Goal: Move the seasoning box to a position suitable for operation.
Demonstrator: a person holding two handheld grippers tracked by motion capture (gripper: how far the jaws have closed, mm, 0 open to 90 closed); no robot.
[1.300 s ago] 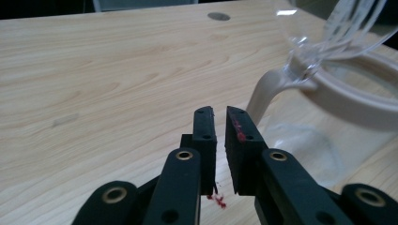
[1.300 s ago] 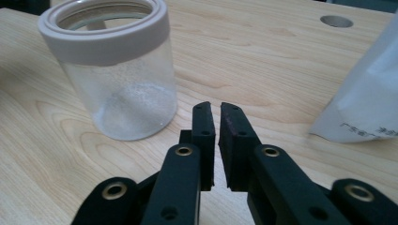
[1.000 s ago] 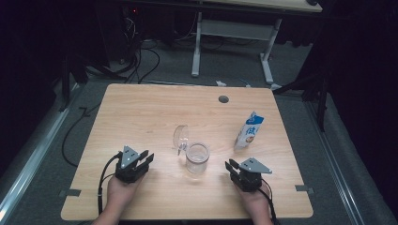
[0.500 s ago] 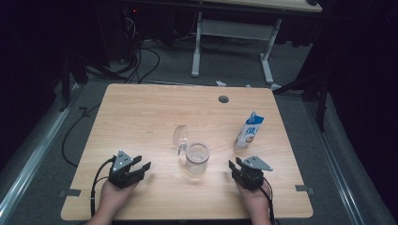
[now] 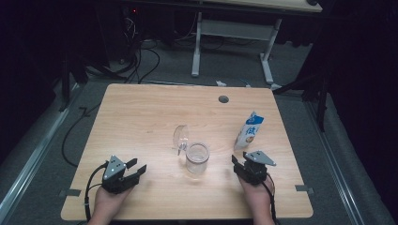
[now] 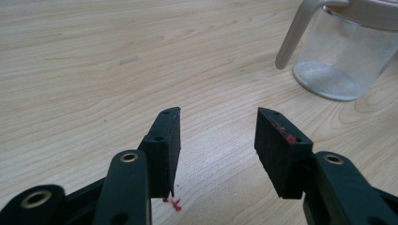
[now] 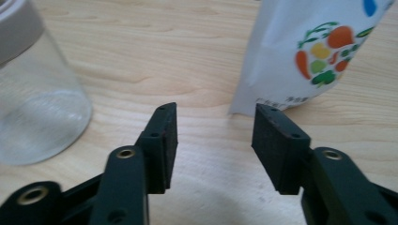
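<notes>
Dark floor and cables surround the pale wooden desk (image 5: 141,122). Near its middle stands the clear glass jar (image 5: 197,158), its lid (image 5: 180,137) propped just beside it, and the milk carton (image 5: 248,130) is upright to the right. My left hand-held gripper (image 5: 136,168) rests open and empty, well apart from the jar. My right hand-held gripper (image 5: 237,164) has just been opening, nothing between its jaws, near the carton.

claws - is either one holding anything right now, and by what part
Nothing is held. The left claw and right claw have both just been opening, with bare table between the jaws, short of the jar and carton.
</notes>
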